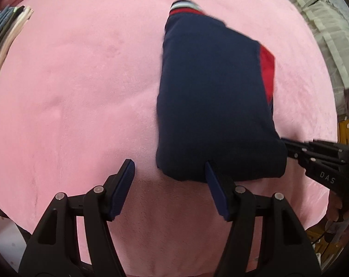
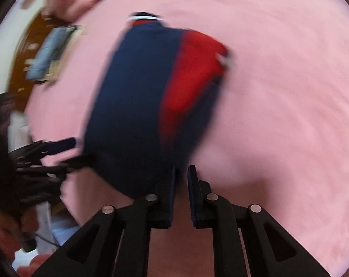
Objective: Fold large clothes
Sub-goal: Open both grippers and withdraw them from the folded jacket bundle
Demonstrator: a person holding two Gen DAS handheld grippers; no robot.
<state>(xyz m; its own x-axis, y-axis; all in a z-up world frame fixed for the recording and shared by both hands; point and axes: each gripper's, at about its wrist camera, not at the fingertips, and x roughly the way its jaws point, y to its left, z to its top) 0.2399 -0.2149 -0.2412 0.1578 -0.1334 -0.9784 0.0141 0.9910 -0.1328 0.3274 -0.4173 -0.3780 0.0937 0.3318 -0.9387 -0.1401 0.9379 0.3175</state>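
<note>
A folded navy garment (image 1: 216, 106) with a red panel (image 1: 266, 69) and a striped collar at its far end lies on the pink blanket (image 1: 82, 92). My left gripper (image 1: 169, 168) is open and points down at the garment's near left corner. Its right fingertip (image 1: 210, 168) overlaps the near edge, and only blanket lies between the pads. My right gripper (image 2: 182, 169) stands at the garment's (image 2: 132, 106) near right corner, shut down to a slim slit with nothing in it. In the left wrist view it (image 1: 287, 143) reaches in beside the garment's right edge. The right wrist view is blurred.
A stack of folded clothes (image 1: 6, 37) sits at the blanket's far left edge. Pale bedding or a wall (image 1: 324, 23) borders the far right. A hand (image 1: 335, 207) holds the right tool. Wooden flooring (image 2: 24, 57) shows past the blanket in the right wrist view.
</note>
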